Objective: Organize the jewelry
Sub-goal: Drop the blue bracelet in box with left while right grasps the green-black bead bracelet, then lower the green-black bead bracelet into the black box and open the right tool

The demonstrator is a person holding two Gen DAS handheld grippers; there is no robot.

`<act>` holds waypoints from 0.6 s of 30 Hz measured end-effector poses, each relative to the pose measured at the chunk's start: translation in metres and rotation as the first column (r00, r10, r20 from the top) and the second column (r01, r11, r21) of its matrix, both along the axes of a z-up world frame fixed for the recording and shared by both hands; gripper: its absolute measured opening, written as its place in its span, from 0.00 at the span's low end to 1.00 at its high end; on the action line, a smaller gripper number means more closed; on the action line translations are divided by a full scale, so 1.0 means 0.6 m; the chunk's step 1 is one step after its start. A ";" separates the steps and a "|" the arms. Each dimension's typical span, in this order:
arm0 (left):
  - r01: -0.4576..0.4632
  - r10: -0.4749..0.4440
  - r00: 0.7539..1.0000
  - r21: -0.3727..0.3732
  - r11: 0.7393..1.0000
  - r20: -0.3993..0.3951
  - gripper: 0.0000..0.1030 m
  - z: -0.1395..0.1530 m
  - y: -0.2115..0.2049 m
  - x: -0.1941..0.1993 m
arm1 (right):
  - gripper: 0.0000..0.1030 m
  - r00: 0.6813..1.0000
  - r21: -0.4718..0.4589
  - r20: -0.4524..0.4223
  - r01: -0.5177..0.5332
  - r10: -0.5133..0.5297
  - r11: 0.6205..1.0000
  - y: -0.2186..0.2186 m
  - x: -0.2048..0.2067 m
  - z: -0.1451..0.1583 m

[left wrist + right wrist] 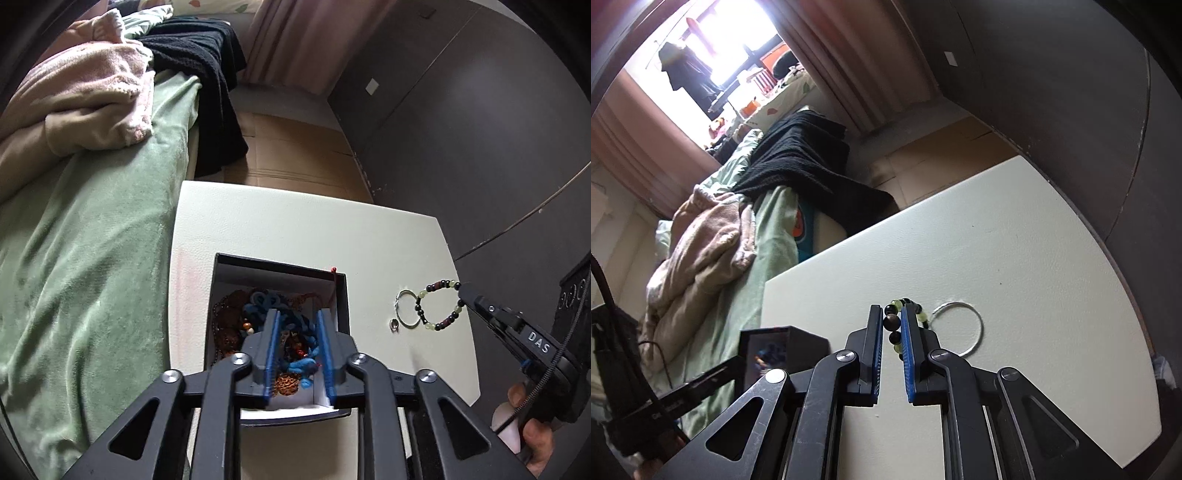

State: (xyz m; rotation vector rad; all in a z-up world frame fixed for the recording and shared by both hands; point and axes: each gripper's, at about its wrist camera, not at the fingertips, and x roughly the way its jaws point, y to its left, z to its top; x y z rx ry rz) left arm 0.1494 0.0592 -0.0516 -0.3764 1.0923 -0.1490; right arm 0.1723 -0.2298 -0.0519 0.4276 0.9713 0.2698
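Note:
A black jewelry box [341,295] stands open on the white table [295,225], filled with tangled blue cord and brown beads [258,317]. My left gripper [297,321] is open and empty, its fingers down inside the box. A beaded bracelet [441,304] of dark and pale green beads lies right of the box, beside a silver ring hoop [408,308] and a small ring [394,325]. My right gripper [892,317] has its narrowly parted jaws around the bracelet [892,321], which lies between the blue pads; the hoop [960,326] lies just right of it.
A bed with a green blanket [92,258], pink throw [85,96] and black cloth [207,74] runs along the table's left side. Dark wall panels [461,129] stand right and behind. The box also shows in the right wrist view [786,343], left of the gripper.

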 end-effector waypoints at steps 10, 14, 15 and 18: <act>-0.090 0.094 0.990 -0.039 0.995 0.110 0.66 0.055 0.050 -0.032 | 0.11 0.984 0.131 0.141 -0.128 0.109 0.983 0.052 -0.049 0.089; -0.109 0.114 0.986 -0.053 0.993 0.119 0.66 0.061 0.067 -0.039 | 0.11 0.975 0.154 0.160 -0.176 0.151 0.972 0.085 -0.060 0.099; -0.113 0.119 0.985 -0.054 0.992 0.122 0.66 0.062 0.070 -0.041 | 0.11 0.974 0.157 0.161 -0.188 0.162 0.970 0.094 -0.061 0.100; -0.123 0.129 0.984 -0.055 0.991 0.123 0.66 0.063 0.081 -0.045 | 0.11 0.969 0.152 0.163 -0.212 0.187 0.965 0.115 -0.065 0.097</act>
